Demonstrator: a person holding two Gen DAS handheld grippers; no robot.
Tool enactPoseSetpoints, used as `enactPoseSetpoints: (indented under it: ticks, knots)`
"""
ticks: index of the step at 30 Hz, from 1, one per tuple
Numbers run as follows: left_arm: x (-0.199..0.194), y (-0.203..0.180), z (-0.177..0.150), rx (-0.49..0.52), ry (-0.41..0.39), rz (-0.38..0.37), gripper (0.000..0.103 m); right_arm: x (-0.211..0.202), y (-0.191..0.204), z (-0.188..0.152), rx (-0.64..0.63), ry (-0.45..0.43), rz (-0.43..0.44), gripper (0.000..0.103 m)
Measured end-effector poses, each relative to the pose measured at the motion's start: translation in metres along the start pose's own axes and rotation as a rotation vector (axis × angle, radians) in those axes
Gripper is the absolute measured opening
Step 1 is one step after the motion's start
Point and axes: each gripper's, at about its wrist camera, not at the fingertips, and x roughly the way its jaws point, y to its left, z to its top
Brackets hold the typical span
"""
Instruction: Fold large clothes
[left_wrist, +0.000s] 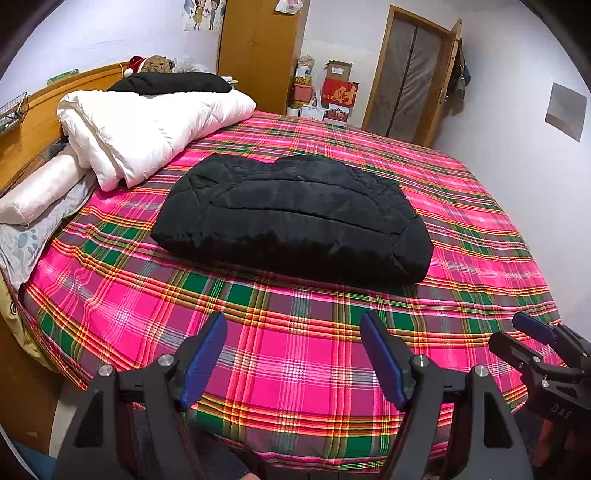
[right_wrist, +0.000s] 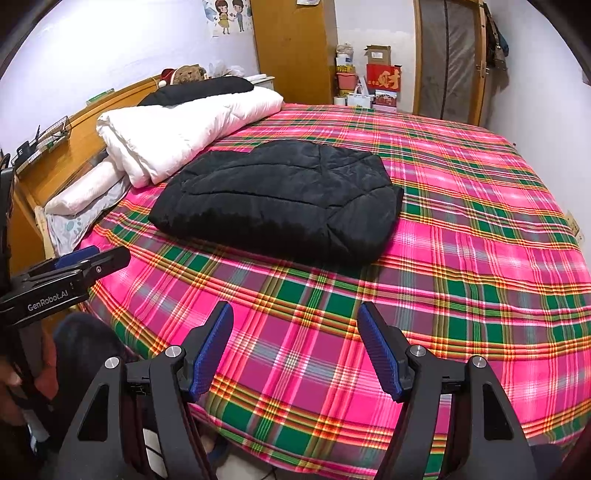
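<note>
A black quilted jacket lies folded into a compact bundle in the middle of the pink plaid bed; it also shows in the right wrist view. My left gripper is open and empty, held above the near edge of the bed, well short of the jacket. My right gripper is open and empty too, beside the left one over the near edge. The right gripper shows at the right edge of the left wrist view, and the left gripper shows at the left edge of the right wrist view.
A folded white duvet with a black garment on top lies along the wooden headboard at the left, with pillows below it. A wardrobe, boxes and a door stand beyond the bed.
</note>
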Motion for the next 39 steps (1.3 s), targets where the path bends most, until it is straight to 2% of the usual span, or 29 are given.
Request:
enactPoseSetpoints:
  ticks: [23, 39]
  knots:
    - [-0.0004, 0.0013, -0.0019, -0.019, 0.005, -0.021, 0.076, 0.0005, 0.0017, -0.0003, 0.01, 0.0, -0.002, 0.07]
    - [-0.0043, -0.0021, -0.0024, -0.013, -0.004, -0.007, 0.076, 0.0002, -0.0002, -0.0006, 0.008, 0.001, -0.001, 0.07]
